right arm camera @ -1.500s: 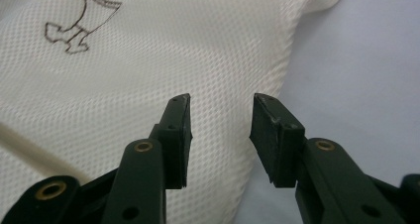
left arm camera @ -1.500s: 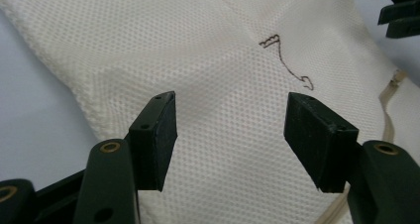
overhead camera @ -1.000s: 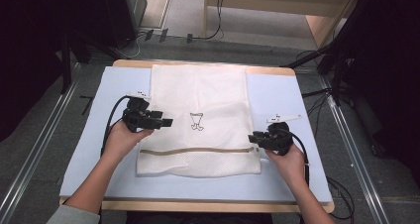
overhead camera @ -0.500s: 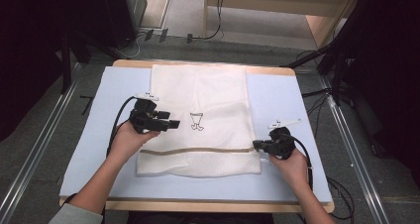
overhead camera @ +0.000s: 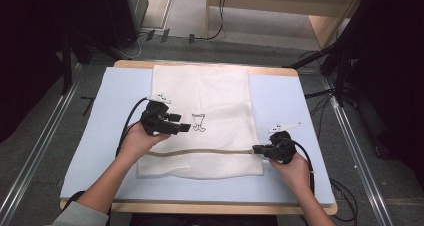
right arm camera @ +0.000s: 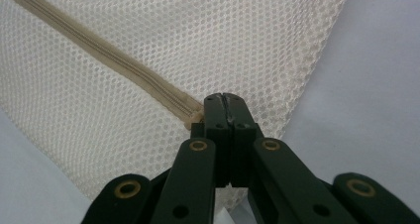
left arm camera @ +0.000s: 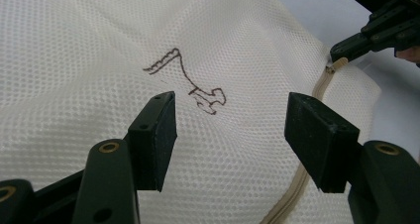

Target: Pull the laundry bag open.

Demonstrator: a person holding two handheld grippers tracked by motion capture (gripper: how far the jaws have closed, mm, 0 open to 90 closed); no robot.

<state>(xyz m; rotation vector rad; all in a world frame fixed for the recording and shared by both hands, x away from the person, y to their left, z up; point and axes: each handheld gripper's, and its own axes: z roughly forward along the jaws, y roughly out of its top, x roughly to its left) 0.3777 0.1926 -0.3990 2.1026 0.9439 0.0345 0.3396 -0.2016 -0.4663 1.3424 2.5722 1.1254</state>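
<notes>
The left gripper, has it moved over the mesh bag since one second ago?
Yes. In the high view the left gripper has shifted right, closer to the small drawing printed on the mesh bag.

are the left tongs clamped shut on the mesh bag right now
No: in the left gripper view the left tongs stand wide open over the mesh bag, with bare mesh showing between the two jaws.
</notes>
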